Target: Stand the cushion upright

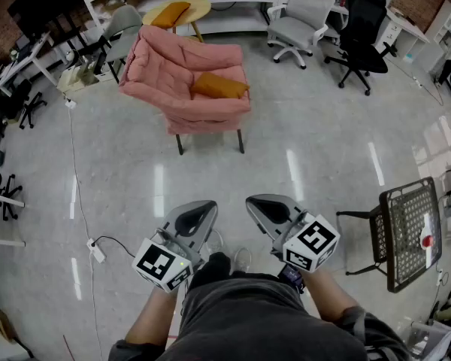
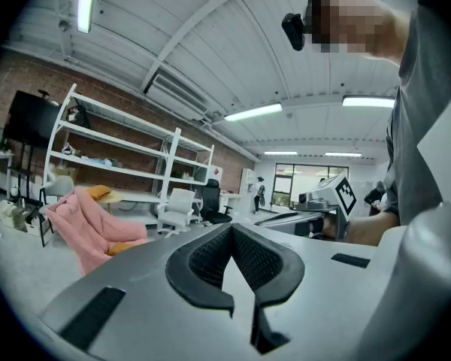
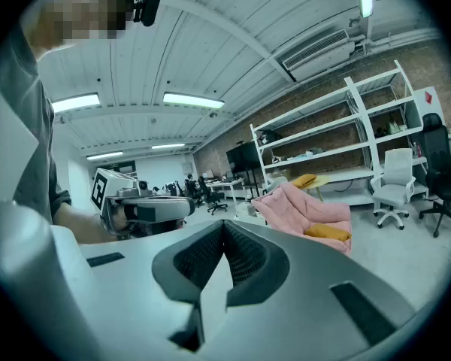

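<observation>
A pink armchair point(image 1: 173, 74) stands on the floor some way ahead of me. An orange cushion point(image 1: 219, 86) lies flat on its seat, toward the right arm. The chair point(image 3: 304, 209) and cushion point(image 3: 327, 232) show far off in the right gripper view, and the same chair point(image 2: 90, 228) and cushion point(image 2: 124, 247) in the left gripper view. My left gripper point(image 1: 198, 210) and right gripper point(image 1: 264, 207) are held side by side near my body, far from the chair. Both are shut, with nothing between their jaws.
A round yellow table point(image 1: 199, 6) behind the armchair carries a second orange cushion point(image 1: 171, 13). A white office chair point(image 1: 297, 17) and a black one point(image 1: 361, 47) stand at the back right. A black mesh side table point(image 1: 410, 228) is at my right, and a power strip point(image 1: 96, 252) with cable lies at my left.
</observation>
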`<act>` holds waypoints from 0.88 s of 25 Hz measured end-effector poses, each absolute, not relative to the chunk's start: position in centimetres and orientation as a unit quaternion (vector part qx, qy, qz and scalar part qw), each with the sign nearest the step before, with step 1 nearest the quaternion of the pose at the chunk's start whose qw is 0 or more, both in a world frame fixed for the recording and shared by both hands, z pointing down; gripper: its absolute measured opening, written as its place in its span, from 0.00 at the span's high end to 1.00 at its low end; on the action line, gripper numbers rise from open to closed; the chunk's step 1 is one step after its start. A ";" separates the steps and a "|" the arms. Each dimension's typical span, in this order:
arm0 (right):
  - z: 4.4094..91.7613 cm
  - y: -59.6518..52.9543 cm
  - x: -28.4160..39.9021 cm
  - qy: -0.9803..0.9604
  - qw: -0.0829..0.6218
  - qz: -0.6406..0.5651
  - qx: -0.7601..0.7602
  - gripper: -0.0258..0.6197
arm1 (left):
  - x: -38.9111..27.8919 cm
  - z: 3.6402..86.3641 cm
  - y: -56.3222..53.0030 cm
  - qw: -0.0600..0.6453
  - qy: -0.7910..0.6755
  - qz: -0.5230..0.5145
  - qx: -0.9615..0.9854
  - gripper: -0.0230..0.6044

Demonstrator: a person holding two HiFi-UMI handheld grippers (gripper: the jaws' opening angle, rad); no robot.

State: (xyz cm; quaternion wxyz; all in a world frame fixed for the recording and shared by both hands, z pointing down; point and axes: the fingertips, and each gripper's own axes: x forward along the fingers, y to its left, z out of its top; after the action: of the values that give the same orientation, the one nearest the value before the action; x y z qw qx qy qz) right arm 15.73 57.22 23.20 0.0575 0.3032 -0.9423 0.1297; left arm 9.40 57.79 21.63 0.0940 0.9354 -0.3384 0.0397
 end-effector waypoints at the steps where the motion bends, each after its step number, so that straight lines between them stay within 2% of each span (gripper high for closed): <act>1: 23.3 56.9 15.6 -0.942 0.058 0.131 0.303 0.94 | 9.2 21.7 57.5 0.094 -0.338 0.040 0.936 0.95; 13: 25.0 51.3 12.2 -0.931 0.060 0.164 0.321 0.94 | 5.5 23.4 51.9 0.112 -0.322 0.039 0.939 0.95; 22: 24.6 44.9 7.8 -0.921 0.069 0.170 0.345 0.93 | 0.3 23.6 45.4 0.121 -0.318 0.033 0.940 0.95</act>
State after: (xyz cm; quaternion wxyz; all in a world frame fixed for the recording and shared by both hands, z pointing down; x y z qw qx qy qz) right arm 7.84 44.89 24.56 0.0691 0.3446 -0.9207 0.1696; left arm 0.26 45.37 23.63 0.1207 0.9397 -0.3183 0.0335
